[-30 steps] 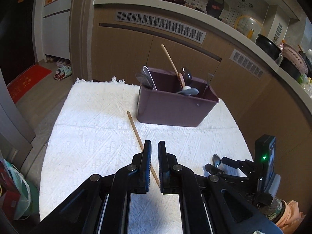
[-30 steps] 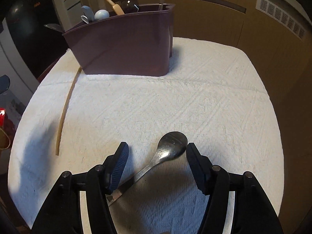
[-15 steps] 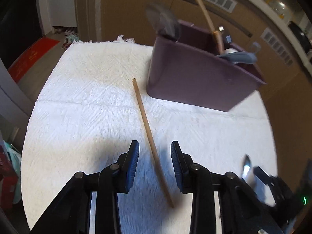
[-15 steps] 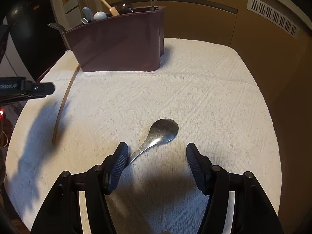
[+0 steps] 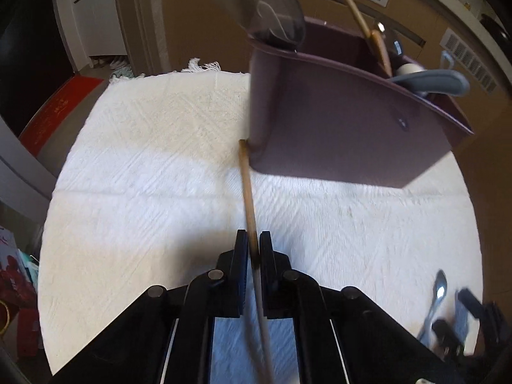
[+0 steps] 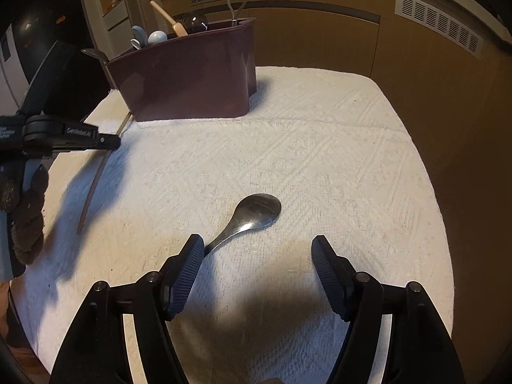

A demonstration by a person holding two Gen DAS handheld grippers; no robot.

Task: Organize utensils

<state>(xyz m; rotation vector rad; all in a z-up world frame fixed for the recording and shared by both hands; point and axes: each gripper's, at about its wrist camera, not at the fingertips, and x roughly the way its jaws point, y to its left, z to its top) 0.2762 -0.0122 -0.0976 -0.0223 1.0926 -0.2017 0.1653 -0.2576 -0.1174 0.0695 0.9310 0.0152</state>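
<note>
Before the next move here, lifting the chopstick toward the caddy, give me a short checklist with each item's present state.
1. Left gripper shut on the wooden chopstick: ok, both pads press on it.
2. Grip point near the chopstick's middle: not ok, it sits toward the near end.
3. Chopstick's far tip free of the purple caddy: cannot tell, the tip lies right at its corner.
4. Room in the caddy: ok, open space shows between the utensils already standing in it.
5. Right gripper out of the way: ok, its jaws are opening over the metal spoon, whose handle runs by one pad, ungripped.
</note>
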